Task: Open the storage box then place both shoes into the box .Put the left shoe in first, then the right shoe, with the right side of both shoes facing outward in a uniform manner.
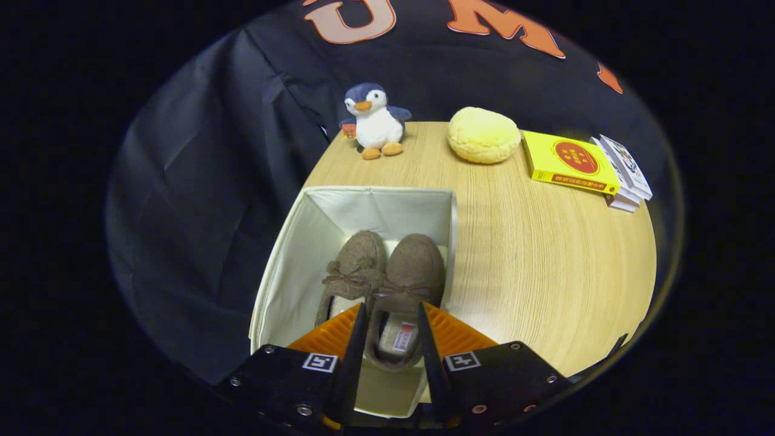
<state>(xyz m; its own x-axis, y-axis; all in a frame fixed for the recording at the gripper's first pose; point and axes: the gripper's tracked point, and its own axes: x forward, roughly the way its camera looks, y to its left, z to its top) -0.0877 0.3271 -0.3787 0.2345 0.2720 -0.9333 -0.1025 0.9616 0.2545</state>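
An open cream fabric storage box [290, 272] stands on the wooden table, with no lid over it. Two brown fuzzy shoes with bow laces lie side by side in it, toes pointing away from me. The shoe on the left [353, 266] rests against the other. The shoe on the right [415, 266] lies near the box's right wall, and its heel sits between my fingers. My gripper [390, 309] reaches down into the box, with both fingers pressed against the sides of that heel.
Beyond the box, at the far edge of the table [545, 260], stand a penguin plush [375, 121] and a round yellow bun-shaped cushion [483, 134]. A yellow book [569, 162] and a stack of small white books [626, 172] lie at the far right. Black cloth hangs to the left.
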